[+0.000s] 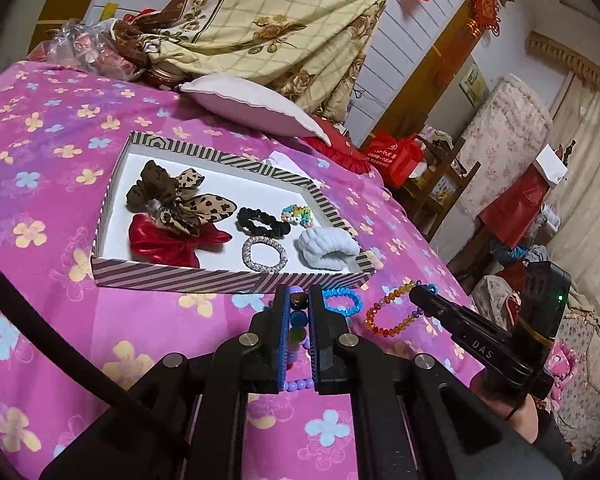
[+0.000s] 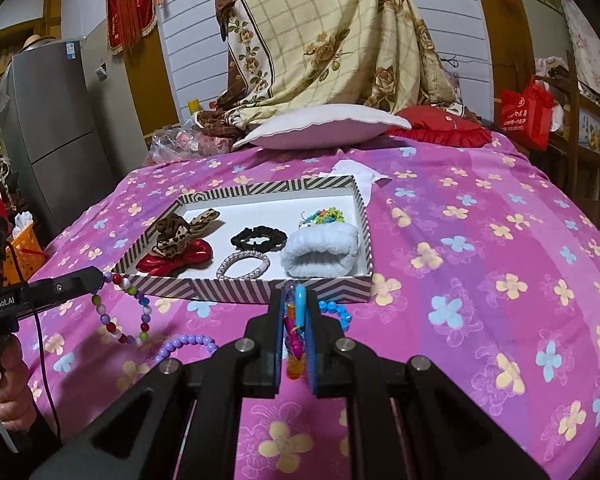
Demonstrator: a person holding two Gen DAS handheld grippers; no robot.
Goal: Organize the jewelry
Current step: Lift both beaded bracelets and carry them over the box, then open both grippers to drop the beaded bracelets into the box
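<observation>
The striped box [image 2: 236, 291] sits on my pink floral bedspread [image 2: 480, 240], holding scrunchies [image 2: 260, 237], a red bow [image 2: 172, 262] and a white fuzzy band [image 2: 320, 250]. My left gripper [image 1: 299, 304], angled down just before the box, is clenched on a multicoloured bead strand [image 2: 120, 312]. My right gripper [image 2: 294, 304], likewise tilted, grips an amber-and-rainbow bead bracelet [image 1: 392, 316].

left gripper [image 1: 299, 300]: showing black linkage arms, round silver pins, blue pads lining its fingers
right gripper [image 2: 293, 300]: wearing the same black frame, silver pins, blue pads
lettering: "DAS" showing white on one black finger, "GenRobot.AI" on the other
light: glowing green on a black housing
cable: trailing black, far left
</observation>
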